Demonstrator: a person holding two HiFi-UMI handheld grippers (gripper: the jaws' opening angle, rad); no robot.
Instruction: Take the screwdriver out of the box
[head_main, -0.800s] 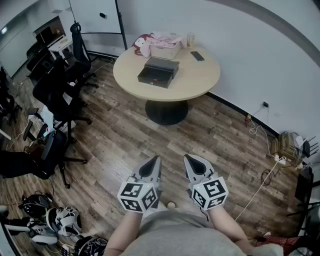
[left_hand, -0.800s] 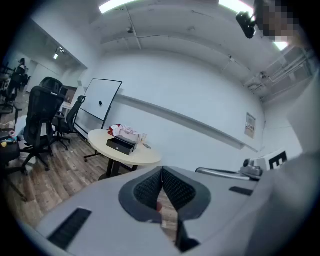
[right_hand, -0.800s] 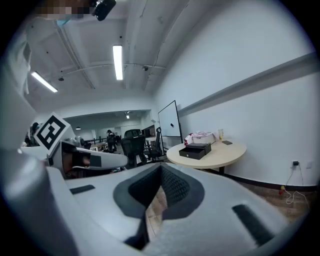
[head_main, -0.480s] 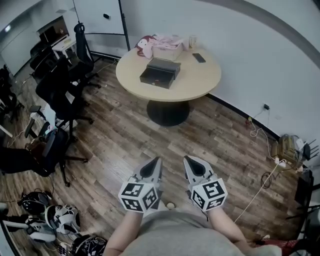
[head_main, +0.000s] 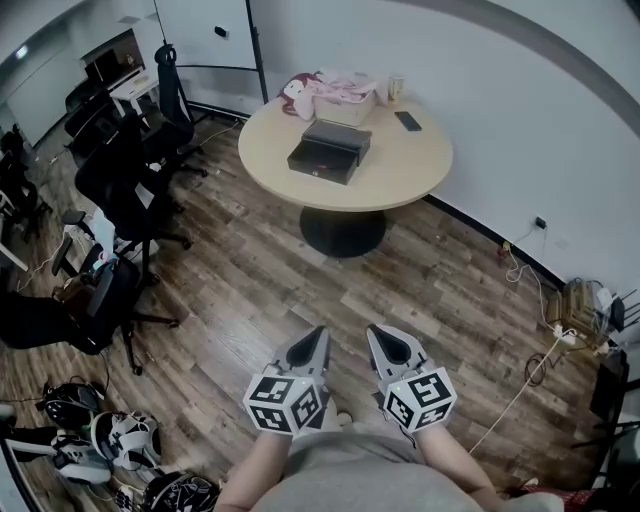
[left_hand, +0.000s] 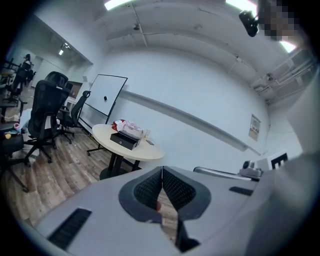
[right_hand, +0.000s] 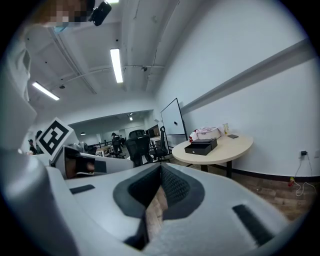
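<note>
Head view: wood floor (head_main: 290, 290) lies before table (head_main: 410, 172) bearing box (head_main: 330, 152).

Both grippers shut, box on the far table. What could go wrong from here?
1. The box looks closed, and the left gripper and right gripper are shut; prying the lid could slide it.
2. The phone and cup sit nearby; a reach could knock them.
3. The cable on the floor at the right may catch a foot.
</note>
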